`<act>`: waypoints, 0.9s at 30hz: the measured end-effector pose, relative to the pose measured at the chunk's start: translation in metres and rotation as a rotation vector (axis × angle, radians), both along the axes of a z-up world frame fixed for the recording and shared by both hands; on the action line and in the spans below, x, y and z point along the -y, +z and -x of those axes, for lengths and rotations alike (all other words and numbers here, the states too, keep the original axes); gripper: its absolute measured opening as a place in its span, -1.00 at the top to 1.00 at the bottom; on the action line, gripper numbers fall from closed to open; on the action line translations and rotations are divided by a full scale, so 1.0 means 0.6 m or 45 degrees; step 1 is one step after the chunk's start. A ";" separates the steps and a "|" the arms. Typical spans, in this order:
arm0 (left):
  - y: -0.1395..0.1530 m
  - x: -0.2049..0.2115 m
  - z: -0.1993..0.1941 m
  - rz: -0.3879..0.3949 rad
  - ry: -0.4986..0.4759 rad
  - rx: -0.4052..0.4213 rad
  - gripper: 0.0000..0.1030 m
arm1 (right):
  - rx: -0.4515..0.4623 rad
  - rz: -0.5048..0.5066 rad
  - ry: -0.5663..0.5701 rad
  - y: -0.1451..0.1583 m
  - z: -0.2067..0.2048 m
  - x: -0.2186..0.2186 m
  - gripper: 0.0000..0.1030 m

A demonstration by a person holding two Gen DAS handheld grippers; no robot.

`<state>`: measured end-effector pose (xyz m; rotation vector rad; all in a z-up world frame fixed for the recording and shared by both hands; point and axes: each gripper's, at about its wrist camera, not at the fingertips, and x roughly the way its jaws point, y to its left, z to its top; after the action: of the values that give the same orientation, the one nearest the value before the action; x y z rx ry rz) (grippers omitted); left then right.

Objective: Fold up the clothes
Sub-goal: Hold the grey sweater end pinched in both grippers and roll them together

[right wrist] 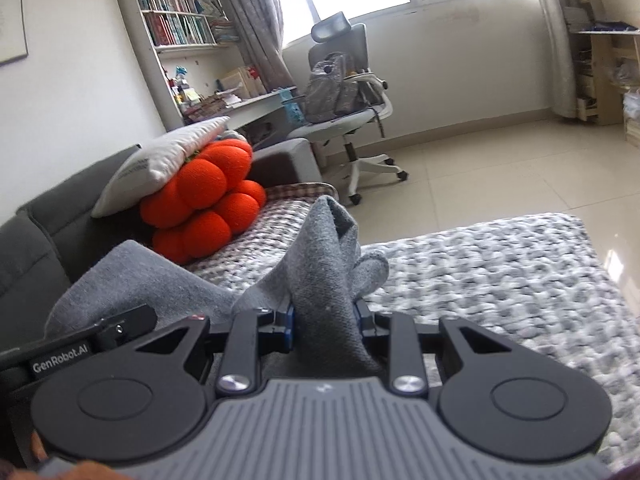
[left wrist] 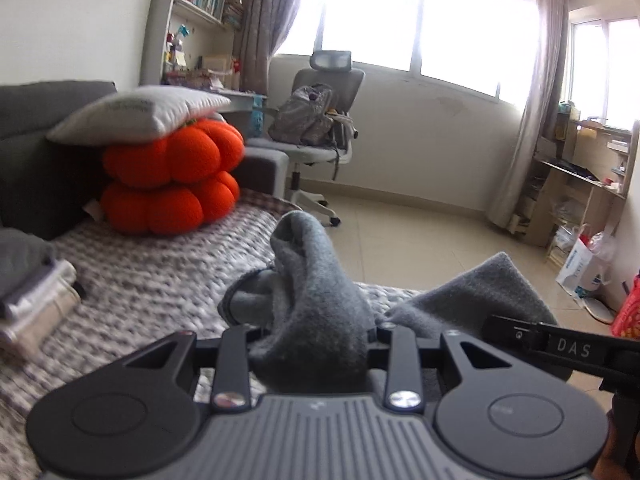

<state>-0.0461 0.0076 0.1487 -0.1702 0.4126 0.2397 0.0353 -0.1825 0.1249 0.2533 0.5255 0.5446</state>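
Left wrist: both tongs (left wrist: 312,332) grip grey garment (left wrist: 320,280), seemingly bunched upward.

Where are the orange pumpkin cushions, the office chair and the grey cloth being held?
orange pumpkin cushions (left wrist: 172,176): left wrist view, front of the stack.
office chair (right wrist: 340,68): right wrist view, backrest.
grey cloth (right wrist: 324,264): right wrist view, bunched fold above the fingers.

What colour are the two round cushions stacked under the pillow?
The two round, lobed plush cushions are bright orange-red, seen best in the left wrist view.

Orange cushions (left wrist: 172,184) under a white pillow (left wrist: 136,114) at left — office chair (left wrist: 320,120) and bookshelf (right wrist: 176,20) beyond.
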 end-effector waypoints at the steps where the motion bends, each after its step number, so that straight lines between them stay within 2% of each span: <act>1: 0.003 -0.003 0.003 0.002 0.004 0.003 0.37 | 0.002 -0.012 0.006 0.003 0.000 -0.001 0.43; 7: 0.011 -0.026 0.008 0.022 -0.002 0.020 0.37 | 0.012 -0.034 0.030 0.011 0.005 -0.009 0.43; 13: -0.006 -0.061 -0.002 0.070 -0.022 -0.004 0.37 | -0.013 -0.015 0.038 0.003 0.002 -0.023 0.43; 22: -0.021 -0.155 0.004 0.170 0.002 -0.009 0.37 | -0.007 0.055 0.087 -0.015 0.000 -0.099 0.43; 27: -0.026 -0.198 0.015 0.174 0.016 -0.003 0.37 | 0.027 0.104 0.118 -0.021 0.011 -0.148 0.43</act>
<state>-0.0553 0.1262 0.1328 -0.3062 0.4305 0.2238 0.0285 -0.0937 0.1122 0.1459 0.5397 0.6140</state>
